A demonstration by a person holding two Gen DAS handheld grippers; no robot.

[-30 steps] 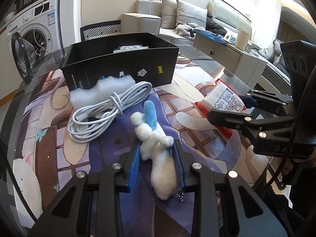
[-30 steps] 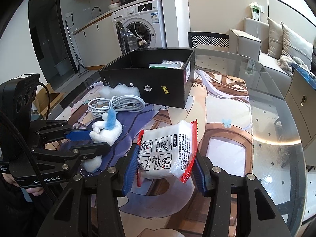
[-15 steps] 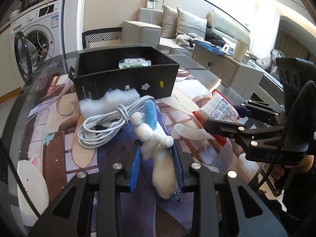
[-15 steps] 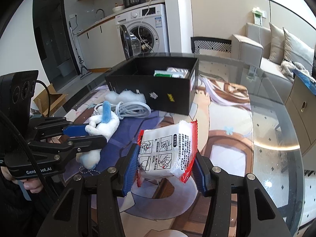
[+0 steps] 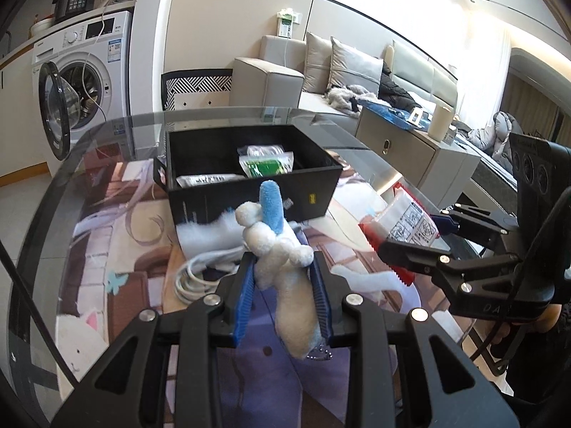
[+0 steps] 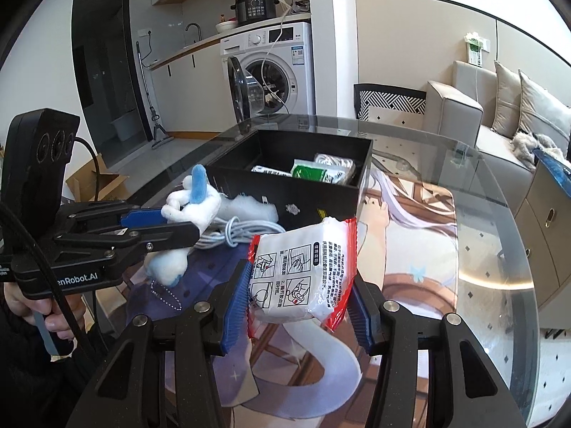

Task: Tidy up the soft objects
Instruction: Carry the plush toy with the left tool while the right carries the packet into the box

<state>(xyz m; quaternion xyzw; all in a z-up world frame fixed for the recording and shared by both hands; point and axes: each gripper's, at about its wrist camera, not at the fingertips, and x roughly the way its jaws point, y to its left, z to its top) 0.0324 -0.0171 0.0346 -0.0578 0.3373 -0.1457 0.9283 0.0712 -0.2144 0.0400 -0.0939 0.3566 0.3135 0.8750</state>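
Round glass table (image 6: 499, 249), printed mat beneath, near edge cut off. Open black box (image 5: 249, 192) mid-table, contents partly hidden. Right gripper (image 6: 298, 306) pinching crinkly plastic pack (image 6: 303, 271) aloft. Left gripper (image 5: 283, 289) clamping fuzzy white plush (image 5: 282, 260), raised before box; cable coil (image 5: 200, 271) half-hidden below.

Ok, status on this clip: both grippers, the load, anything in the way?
Left gripper shut on plush toy, lifted. Right gripper shut on wipes pack, lifted. Black box ahead, open. Cable on the table between.
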